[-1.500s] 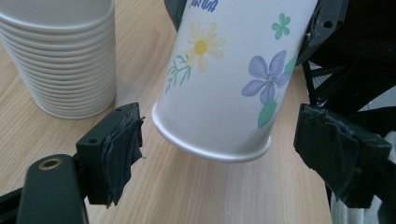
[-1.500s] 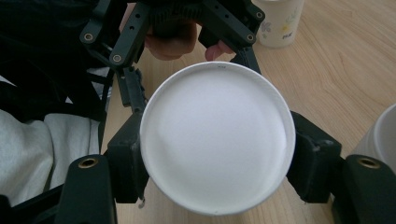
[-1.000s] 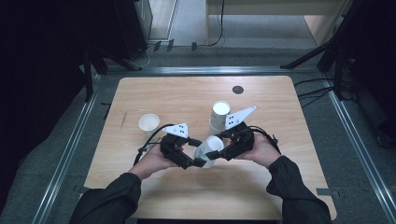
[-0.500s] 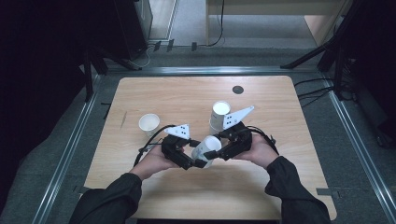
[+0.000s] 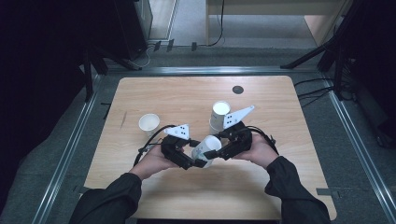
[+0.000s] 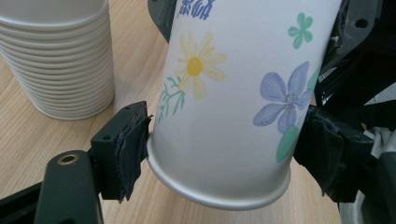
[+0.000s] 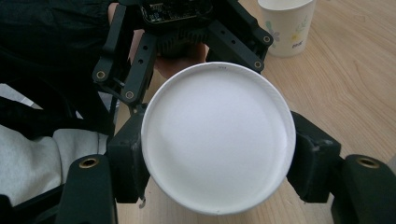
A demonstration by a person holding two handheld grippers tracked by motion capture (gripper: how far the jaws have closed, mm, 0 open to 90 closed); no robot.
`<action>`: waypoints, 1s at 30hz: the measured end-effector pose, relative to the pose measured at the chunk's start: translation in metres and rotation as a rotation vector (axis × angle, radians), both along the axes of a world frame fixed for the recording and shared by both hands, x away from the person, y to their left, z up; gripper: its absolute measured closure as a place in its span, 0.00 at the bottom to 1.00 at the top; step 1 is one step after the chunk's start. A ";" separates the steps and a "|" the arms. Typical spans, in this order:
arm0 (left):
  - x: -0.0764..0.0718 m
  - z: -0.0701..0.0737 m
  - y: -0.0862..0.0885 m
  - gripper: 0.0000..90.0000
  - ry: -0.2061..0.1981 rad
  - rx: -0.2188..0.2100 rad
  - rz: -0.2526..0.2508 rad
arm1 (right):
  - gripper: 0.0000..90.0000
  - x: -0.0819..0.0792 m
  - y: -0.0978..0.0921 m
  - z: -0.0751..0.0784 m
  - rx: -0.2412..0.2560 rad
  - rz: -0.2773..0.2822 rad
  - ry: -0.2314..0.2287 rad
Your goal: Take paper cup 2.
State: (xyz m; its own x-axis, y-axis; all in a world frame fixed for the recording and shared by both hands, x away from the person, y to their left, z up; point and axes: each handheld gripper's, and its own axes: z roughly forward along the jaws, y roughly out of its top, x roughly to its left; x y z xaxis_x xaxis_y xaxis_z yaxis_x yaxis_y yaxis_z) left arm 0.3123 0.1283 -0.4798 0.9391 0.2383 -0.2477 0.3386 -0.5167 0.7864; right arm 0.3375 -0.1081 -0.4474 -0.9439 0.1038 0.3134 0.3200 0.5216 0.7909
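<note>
Both my tongs clamp one flowered paper cup above the near middle of the table.

From the left: a lone cup (image 5: 149,124) stands apart; my left gripper (image 5: 195,154) pinches the flowered cup (image 5: 205,148) by its walls; my right gripper (image 5: 212,145) squeezes it near the rim; the cup stack (image 5: 219,116) stands just beyond.

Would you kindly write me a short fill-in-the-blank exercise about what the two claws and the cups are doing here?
1. Both the left claw and the right claw grip the same paper ____.
2. The held cup is printed with ____.
3. A stack of cups stands on the wooden ____.
4. One single cup stands to the ____ of the left claw in the high view.

Missing words: cup; flowers; table; left
</note>
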 end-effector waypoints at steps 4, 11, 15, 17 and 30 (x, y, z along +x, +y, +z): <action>0.000 0.000 0.000 0.25 -0.006 0.001 0.001 | 0.37 0.001 0.000 -0.001 -0.002 0.002 0.002; -0.001 0.001 0.001 0.26 -0.010 0.000 0.003 | 0.36 0.002 0.000 -0.001 0.002 -0.003 0.011; -0.001 0.001 0.001 0.26 -0.018 -0.001 0.002 | 0.37 0.002 0.000 -0.001 0.004 -0.003 0.013; -0.001 0.001 0.001 0.27 -0.018 0.000 -0.001 | 0.36 0.002 -0.001 -0.001 0.003 -0.002 0.013; -0.002 0.002 0.003 0.31 -0.014 -0.016 -0.004 | 0.33 0.002 -0.002 -0.001 0.011 -0.002 0.014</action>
State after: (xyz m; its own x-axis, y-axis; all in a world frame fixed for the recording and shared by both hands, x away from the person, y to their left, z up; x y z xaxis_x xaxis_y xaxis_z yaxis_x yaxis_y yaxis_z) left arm 0.3107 0.1311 -0.4779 0.9433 0.2311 -0.2382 0.3255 -0.5055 0.7991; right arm 0.3391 -0.1101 -0.4481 -0.9392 0.1023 0.3276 0.3320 0.5125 0.7919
